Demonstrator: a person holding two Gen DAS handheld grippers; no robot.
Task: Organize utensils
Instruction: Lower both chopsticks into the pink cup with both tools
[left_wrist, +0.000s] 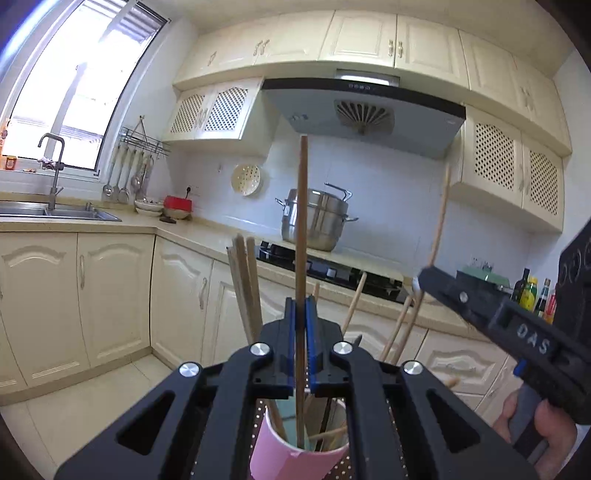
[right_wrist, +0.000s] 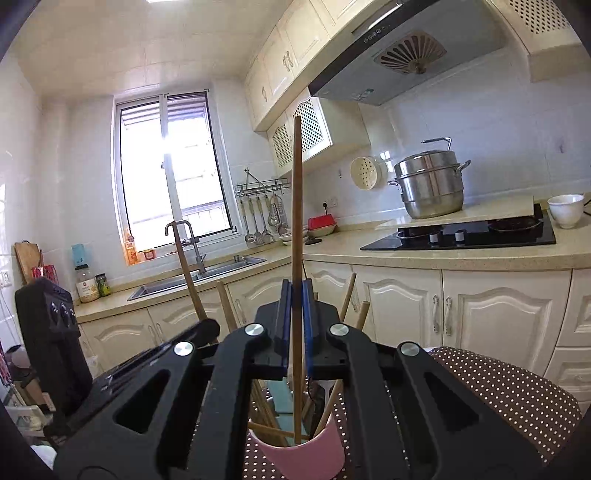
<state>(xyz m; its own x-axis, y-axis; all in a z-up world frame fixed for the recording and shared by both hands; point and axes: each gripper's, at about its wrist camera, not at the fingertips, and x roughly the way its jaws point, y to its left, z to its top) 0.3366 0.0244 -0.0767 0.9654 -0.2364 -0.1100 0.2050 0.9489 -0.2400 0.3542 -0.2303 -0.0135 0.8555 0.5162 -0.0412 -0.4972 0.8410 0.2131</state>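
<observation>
A pink cup (left_wrist: 295, 458) (right_wrist: 303, 458) holding several wooden chopsticks stands just under both grippers. In the left wrist view my left gripper (left_wrist: 301, 306) is shut on a brown chopstick (left_wrist: 302, 221) that stands upright, its lower end down inside the cup. My right gripper (left_wrist: 422, 276) comes in from the right, gripping a paler chopstick (left_wrist: 441, 218). In the right wrist view my right gripper (right_wrist: 296, 291) is shut on an upright chopstick (right_wrist: 296, 203) whose lower end reaches into the cup. The left gripper (right_wrist: 210, 328) shows at lower left with its chopstick (right_wrist: 188, 269).
The cup rests on a brown cloth with white dots (right_wrist: 498, 387). Beyond are the kitchen counter (right_wrist: 461, 254), a black hob (right_wrist: 461, 236) with a steel pot (right_wrist: 430, 188), a white bowl (right_wrist: 565, 210) and a sink (right_wrist: 199, 277). A hand (left_wrist: 546, 424) holds the right gripper's handle.
</observation>
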